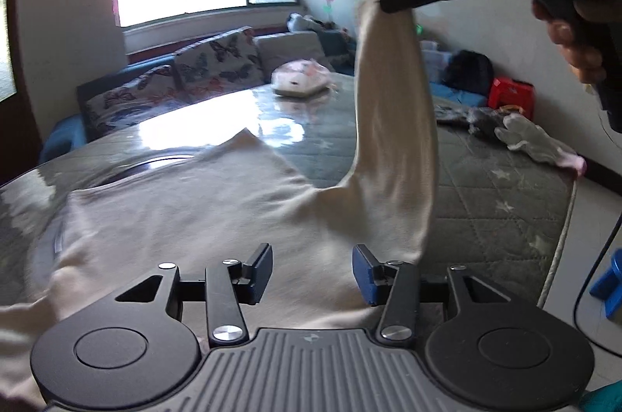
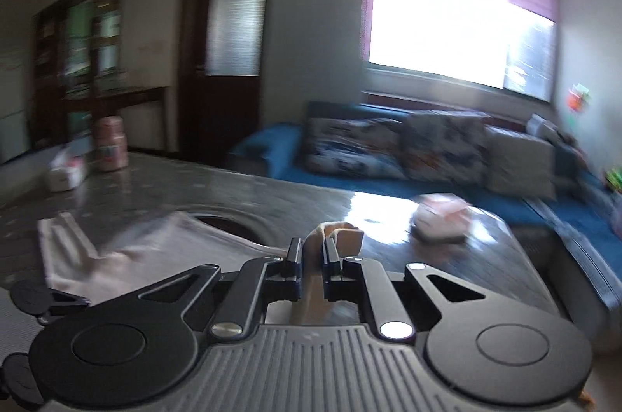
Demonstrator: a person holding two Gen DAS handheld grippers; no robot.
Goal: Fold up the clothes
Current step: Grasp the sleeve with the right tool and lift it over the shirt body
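Note:
A cream long-sleeved top lies spread on the glossy table. My left gripper is open and empty just above the top's body near its front edge. My right gripper is shut on the cuff of the top's right sleeve and holds it raised high above the table. In the right wrist view the right gripper pinches the cream cuff between its pads, and the rest of the top shows low at the left.
A bagged white item sits at the table's far side. Grey gloves and dark cloth lie at the right edge. A sofa with patterned cushions stands behind. A pink container and a box stand far left.

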